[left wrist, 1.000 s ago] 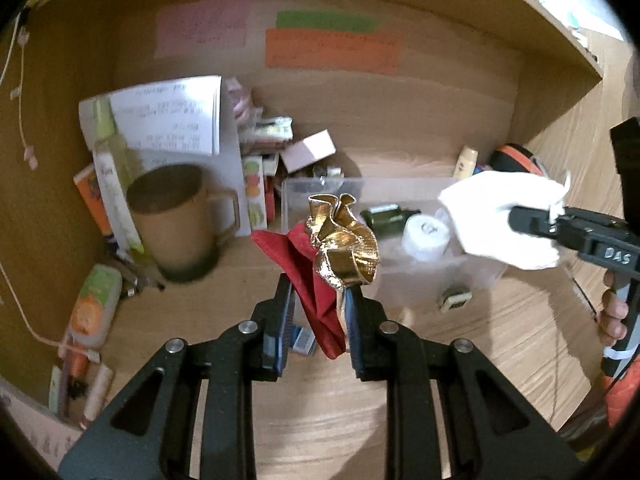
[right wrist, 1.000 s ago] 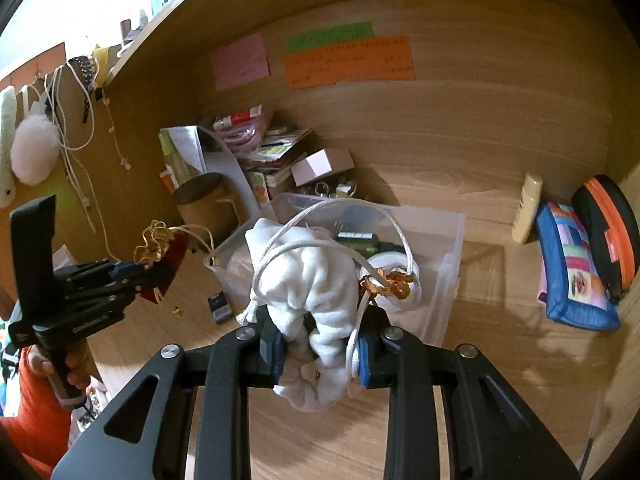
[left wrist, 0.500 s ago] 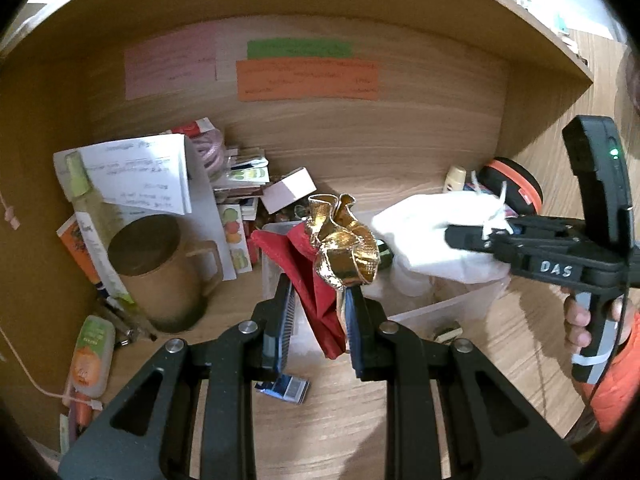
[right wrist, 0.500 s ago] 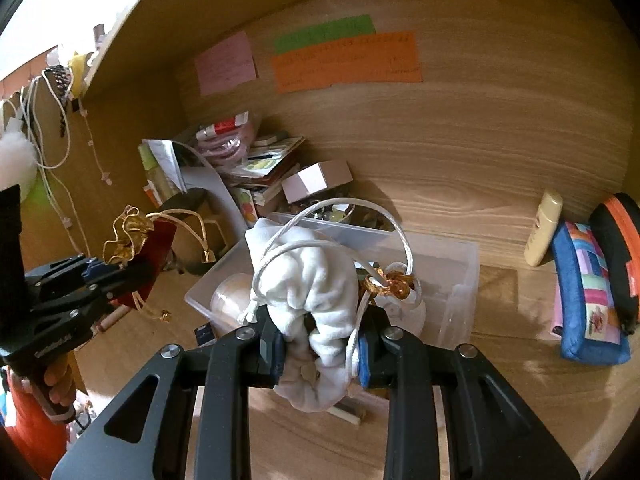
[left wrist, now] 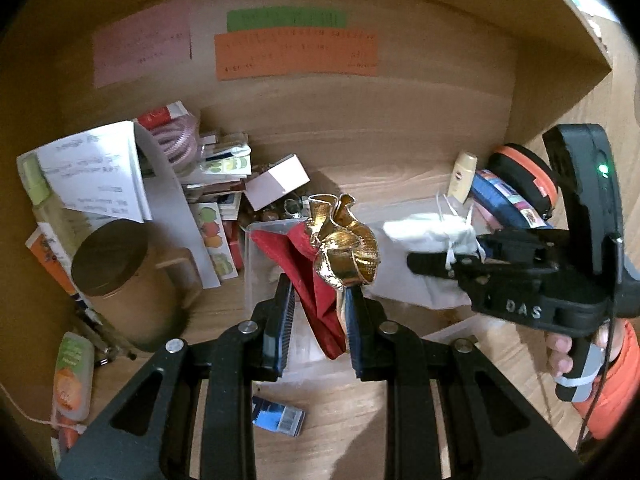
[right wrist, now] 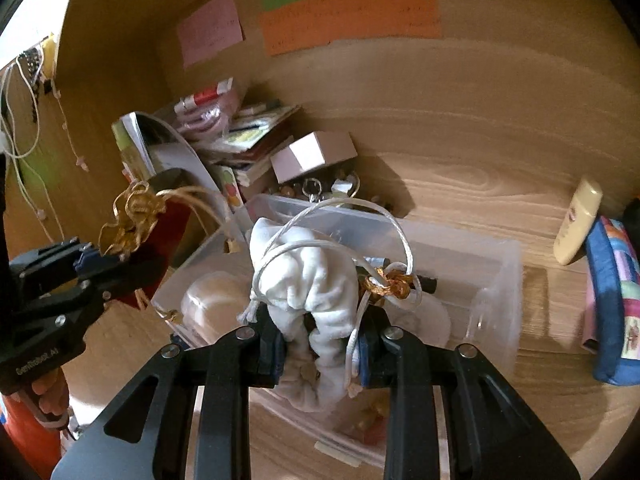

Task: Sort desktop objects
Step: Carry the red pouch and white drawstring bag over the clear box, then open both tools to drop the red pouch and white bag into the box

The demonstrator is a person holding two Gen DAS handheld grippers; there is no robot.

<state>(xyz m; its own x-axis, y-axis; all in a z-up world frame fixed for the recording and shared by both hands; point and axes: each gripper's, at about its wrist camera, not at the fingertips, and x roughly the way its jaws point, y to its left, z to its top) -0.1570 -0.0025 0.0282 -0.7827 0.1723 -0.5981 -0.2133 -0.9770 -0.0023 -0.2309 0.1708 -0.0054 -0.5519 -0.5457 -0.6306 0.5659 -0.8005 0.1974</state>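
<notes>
Left gripper (left wrist: 318, 312) clamps a red pouch (left wrist: 316, 280); right gripper (right wrist: 320, 344) clamps a white drawstring pouch (right wrist: 316, 280) above the clear bin (right wrist: 496, 280); neither is deposited, and clutter remains beyond.

**Wall notes and desk surround**

Pink (left wrist: 141, 50), green (left wrist: 286, 19) and orange (left wrist: 296, 56) paper notes are stuck on the wooden back wall. Cords (right wrist: 24, 80) hang at the far left, outside the alcove. The desk (left wrist: 340, 432) is light wood.

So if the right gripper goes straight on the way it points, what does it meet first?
Probably the clear plastic bin, directly ahead of the white pouch that the right gripper holds; depth is uncertain.
</notes>
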